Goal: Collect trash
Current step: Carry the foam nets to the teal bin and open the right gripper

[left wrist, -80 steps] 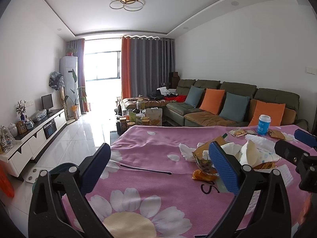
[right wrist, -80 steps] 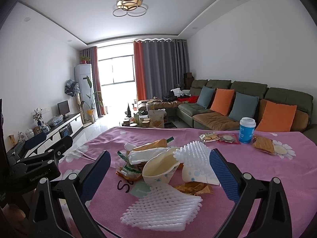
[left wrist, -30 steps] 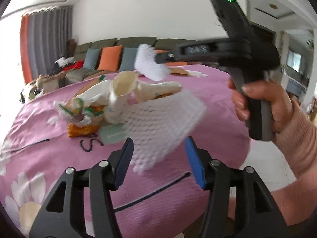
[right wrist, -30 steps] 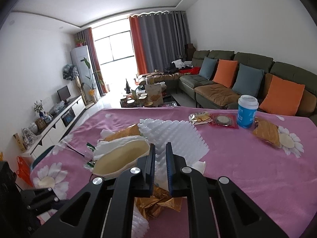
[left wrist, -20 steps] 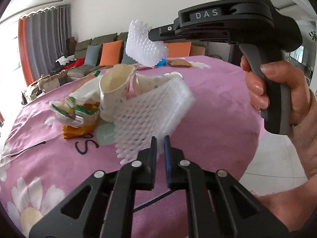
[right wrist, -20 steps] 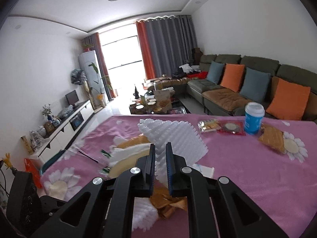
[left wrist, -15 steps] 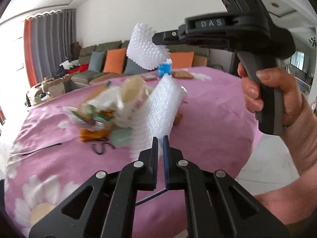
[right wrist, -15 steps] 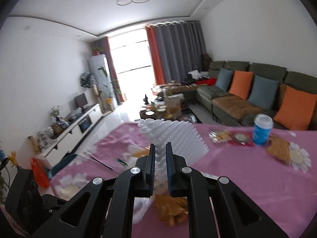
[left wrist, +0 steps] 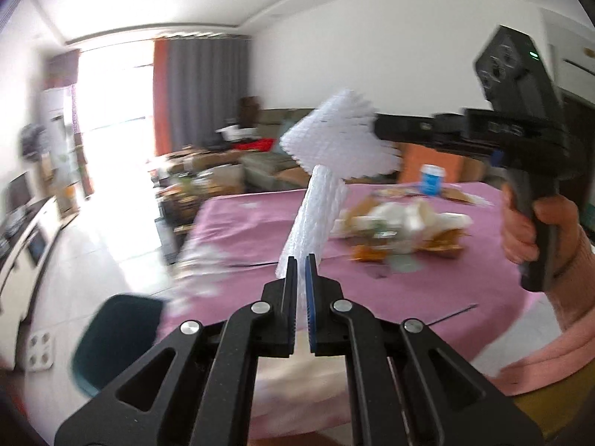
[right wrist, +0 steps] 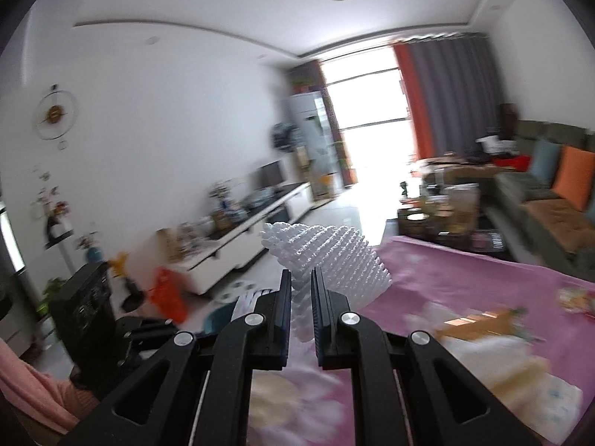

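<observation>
My left gripper (left wrist: pixel 301 264) is shut on a white foam net sleeve (left wrist: pixel 316 215) that stands up from its pads, lifted off the pink flowered tablecloth (left wrist: pixel 238 238). My right gripper (right wrist: pixel 299 278) is shut on a second white foam net (right wrist: pixel 327 256); in the left wrist view that net (left wrist: pixel 338 141) hangs in the air from the right gripper, held by a hand (left wrist: pixel 528 230) in a pink sleeve. A blurred pile of wrappers and paper cups (left wrist: pixel 401 230) lies on the table behind.
A dark teal bin (left wrist: pixel 119 338) stands on the floor at the table's left edge. A blue paper cup (left wrist: pixel 431 178) sits at the far side of the table. A green sofa with orange cushions (right wrist: pixel 572 186) lines the right wall and a white TV cabinet (right wrist: pixel 253 238) the left.
My left gripper shut on the foam net and lifted it off the table, swinging left toward the bin. The right gripper rose and swung left with its own net.
</observation>
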`<action>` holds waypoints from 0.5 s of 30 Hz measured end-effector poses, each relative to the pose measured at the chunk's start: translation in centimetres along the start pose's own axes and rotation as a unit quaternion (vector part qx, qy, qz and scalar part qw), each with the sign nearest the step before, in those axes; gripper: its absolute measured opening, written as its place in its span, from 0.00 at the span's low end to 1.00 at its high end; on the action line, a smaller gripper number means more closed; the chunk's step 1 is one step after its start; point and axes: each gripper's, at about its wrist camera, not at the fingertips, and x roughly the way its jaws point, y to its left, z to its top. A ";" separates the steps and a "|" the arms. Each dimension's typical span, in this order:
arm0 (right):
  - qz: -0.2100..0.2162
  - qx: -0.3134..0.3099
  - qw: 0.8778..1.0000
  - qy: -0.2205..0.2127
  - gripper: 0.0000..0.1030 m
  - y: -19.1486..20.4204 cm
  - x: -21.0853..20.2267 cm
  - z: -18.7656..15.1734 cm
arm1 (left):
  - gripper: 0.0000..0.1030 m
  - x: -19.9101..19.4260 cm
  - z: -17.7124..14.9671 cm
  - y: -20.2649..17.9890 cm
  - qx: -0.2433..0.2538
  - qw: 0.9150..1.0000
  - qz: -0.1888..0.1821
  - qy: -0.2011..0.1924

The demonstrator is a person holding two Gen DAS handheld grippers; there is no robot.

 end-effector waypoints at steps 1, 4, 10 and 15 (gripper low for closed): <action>0.015 -0.003 1.000 0.005 0.09 0.6 1.0 0.2 | 0.05 -0.4 -0.1 1.2 -0.006 1.000 0.017 0.002; 0.060 -0.008 0.998 0.027 0.09 2.2 4.7 0.6 | 0.05 -0.9 -0.9 4.6 -0.022 0.997 0.073 0.012; 0.133 0.004 0.988 0.076 0.09 4.5 11.7 0.5 | 0.05 -1.2 -3.8 10.8 -0.067 0.987 0.143 0.041; 0.166 0.020 0.978 0.125 0.09 6.0 17.1 -0.7 | 0.05 -0.3 -6.0 14.5 -0.096 0.978 0.172 0.065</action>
